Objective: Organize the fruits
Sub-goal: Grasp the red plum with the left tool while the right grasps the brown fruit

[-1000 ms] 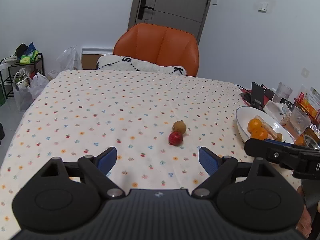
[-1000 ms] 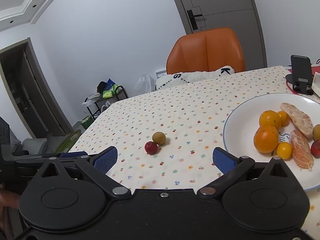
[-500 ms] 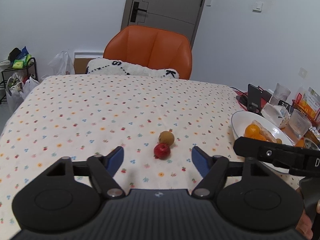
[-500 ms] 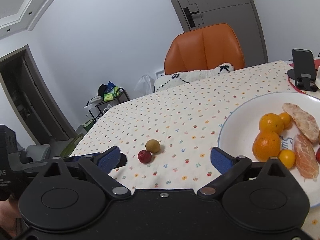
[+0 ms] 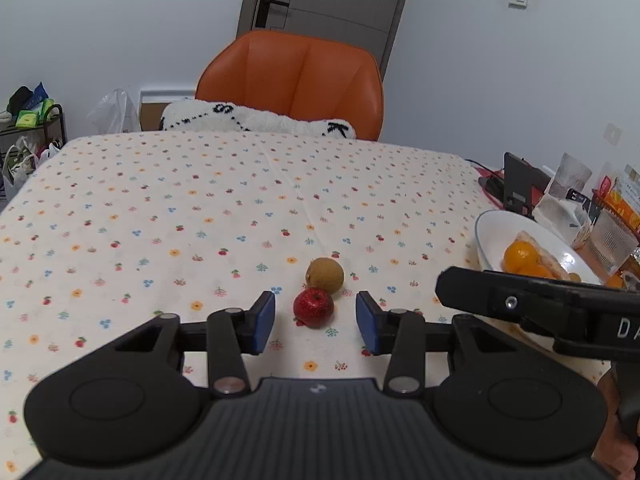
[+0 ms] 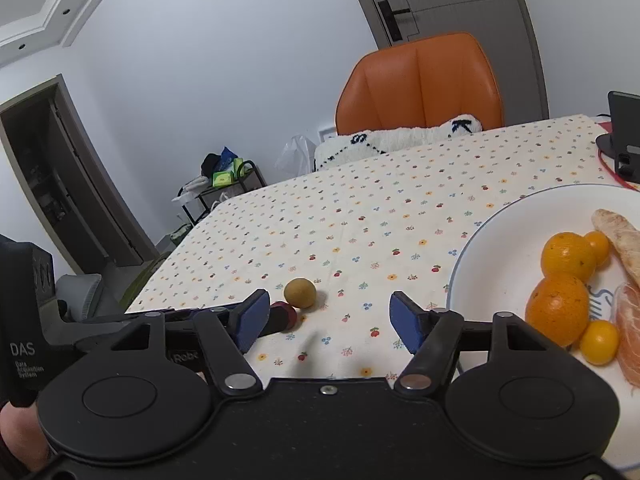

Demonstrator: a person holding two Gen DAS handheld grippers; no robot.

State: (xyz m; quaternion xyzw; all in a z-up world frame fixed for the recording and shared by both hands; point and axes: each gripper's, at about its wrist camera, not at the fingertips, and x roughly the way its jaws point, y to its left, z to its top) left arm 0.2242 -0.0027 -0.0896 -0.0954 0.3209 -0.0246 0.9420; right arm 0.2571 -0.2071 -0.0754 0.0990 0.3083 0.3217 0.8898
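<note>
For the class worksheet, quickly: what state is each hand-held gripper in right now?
Left hand-held gripper: open, empty, fingers either side of the red fruit.
Right hand-held gripper: open, empty, over the tablecloth.

Red fruit (image 6: 285, 314) half hidden behind left gripper (image 6: 224, 316).

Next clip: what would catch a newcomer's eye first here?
The big orange chair behind the flowered tablecloth. Then the small red fruit framed between the open left gripper, with a brown fruit just behind it. At right, a white plate holds oranges.
</note>
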